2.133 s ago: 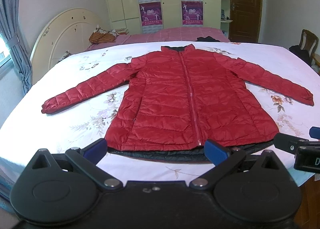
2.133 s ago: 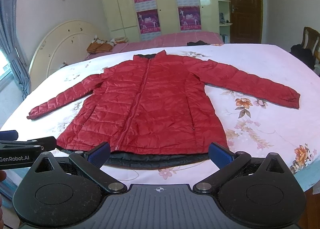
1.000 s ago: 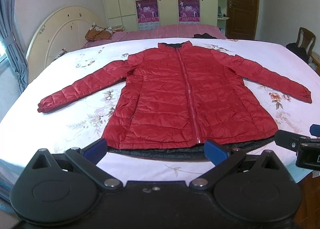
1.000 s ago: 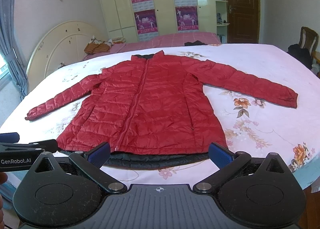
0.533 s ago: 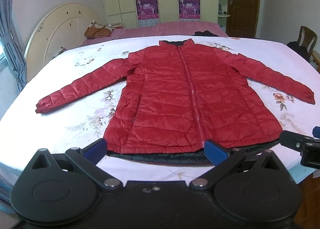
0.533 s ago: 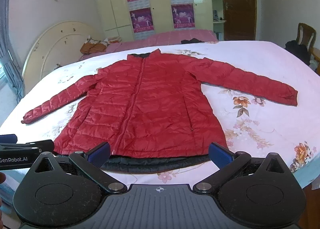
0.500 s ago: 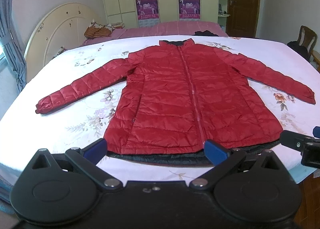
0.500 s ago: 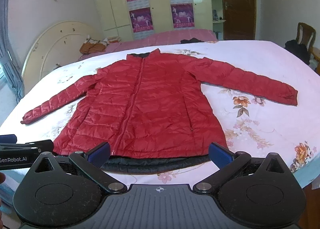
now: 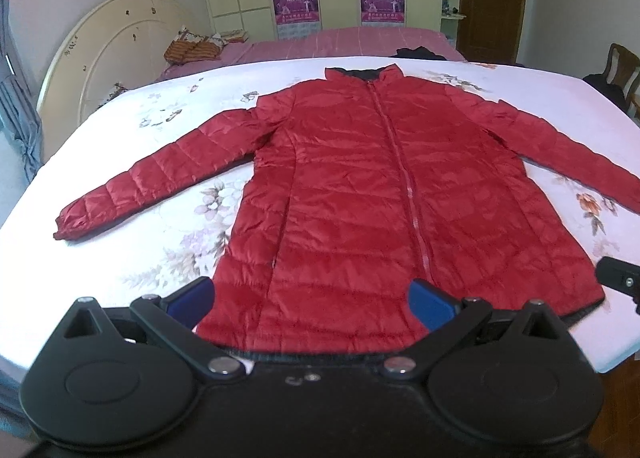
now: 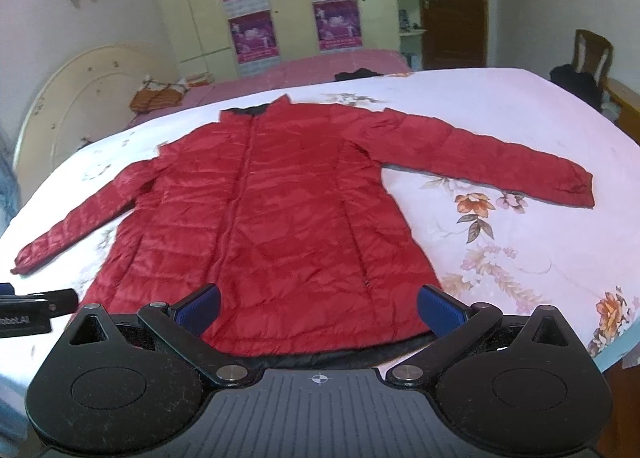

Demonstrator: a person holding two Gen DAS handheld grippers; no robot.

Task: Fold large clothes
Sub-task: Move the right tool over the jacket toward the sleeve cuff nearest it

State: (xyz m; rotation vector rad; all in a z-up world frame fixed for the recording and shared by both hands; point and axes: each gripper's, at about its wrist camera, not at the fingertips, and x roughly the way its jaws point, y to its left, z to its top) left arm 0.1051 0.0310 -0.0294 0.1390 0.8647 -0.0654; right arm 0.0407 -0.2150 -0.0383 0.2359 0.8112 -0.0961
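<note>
On the floral bedspread (image 9: 168, 242) a red puffer jacket (image 9: 360, 194) lies flat, zipped, both sleeves spread. Left gripper (image 9: 310, 300) and right gripper (image 10: 318, 304) hover over the hem, jaws wide apart and holding nothing, so folding looks not yet begun. Next, I judge, each must pinch a sleeve or hem corner (slippery quilting). Only the right wrist view shows the right cuff (image 10: 578, 186) whole; the left view cuts it off.
</note>
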